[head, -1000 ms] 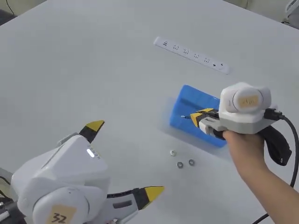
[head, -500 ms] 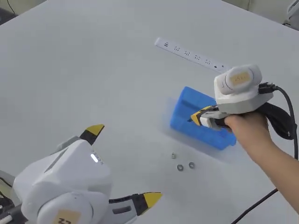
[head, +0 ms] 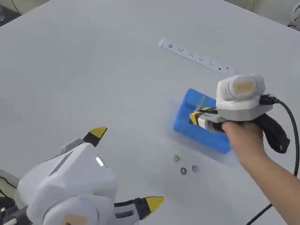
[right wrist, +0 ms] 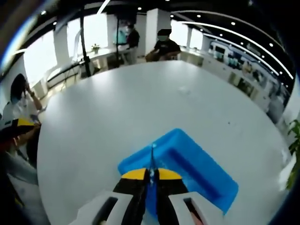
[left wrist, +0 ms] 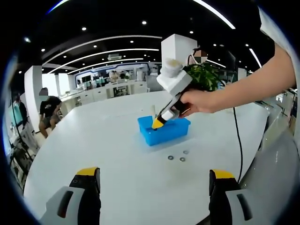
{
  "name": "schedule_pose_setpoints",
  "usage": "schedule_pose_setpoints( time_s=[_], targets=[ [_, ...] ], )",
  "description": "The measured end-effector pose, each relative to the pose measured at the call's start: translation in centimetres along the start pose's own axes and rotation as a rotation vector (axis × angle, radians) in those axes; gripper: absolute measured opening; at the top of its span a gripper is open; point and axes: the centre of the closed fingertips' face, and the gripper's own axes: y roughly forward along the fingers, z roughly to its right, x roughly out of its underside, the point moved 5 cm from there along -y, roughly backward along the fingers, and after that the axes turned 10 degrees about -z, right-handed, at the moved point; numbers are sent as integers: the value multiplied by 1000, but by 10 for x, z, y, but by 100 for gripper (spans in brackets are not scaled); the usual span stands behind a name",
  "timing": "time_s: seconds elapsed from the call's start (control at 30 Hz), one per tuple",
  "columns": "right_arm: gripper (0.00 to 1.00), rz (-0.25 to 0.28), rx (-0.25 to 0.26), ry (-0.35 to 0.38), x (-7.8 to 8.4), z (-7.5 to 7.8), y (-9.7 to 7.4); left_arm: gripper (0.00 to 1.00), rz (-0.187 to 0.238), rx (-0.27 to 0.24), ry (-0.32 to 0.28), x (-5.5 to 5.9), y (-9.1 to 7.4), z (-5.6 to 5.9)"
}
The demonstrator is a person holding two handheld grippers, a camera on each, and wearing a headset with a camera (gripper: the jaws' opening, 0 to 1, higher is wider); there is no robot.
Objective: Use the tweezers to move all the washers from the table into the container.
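The right gripper (head: 194,117), held by a hand (head: 241,136), has its yellow-tipped jaws closed together on the slim metal tweezers (head: 200,102). In the right gripper view the tweezers (right wrist: 152,154) show as a thin sliver between the jaws, with the tips over the blue rectangular plastic container (right wrist: 133,164). The tips are too small to tell whether they carry anything. The gripper body covers the right part of the container (head: 197,136) in the head view, so its contents cannot be made out. Three small round metal washers (head: 183,170) lie on the white desk (head: 93,70) just beside the container's near wall, clustered but apart from each other. The left gripper (head: 124,169) sits low at the near edge, partly cut off, its jaws spread wide and holding nothing. A white power strip (head: 197,57) lies beyond the container.
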Motion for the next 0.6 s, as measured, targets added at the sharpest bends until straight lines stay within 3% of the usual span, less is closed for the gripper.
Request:
schedule_pose_setpoints(
  time_s=[0.3,0.6],
  targets=[
    [3,37,19,2,6,-1,-3,99,-5,-3,7,1,0,0],
    [3,26,22,15,7,-1,-8,99,-12,-12,12,1,0,0]
  ],
)
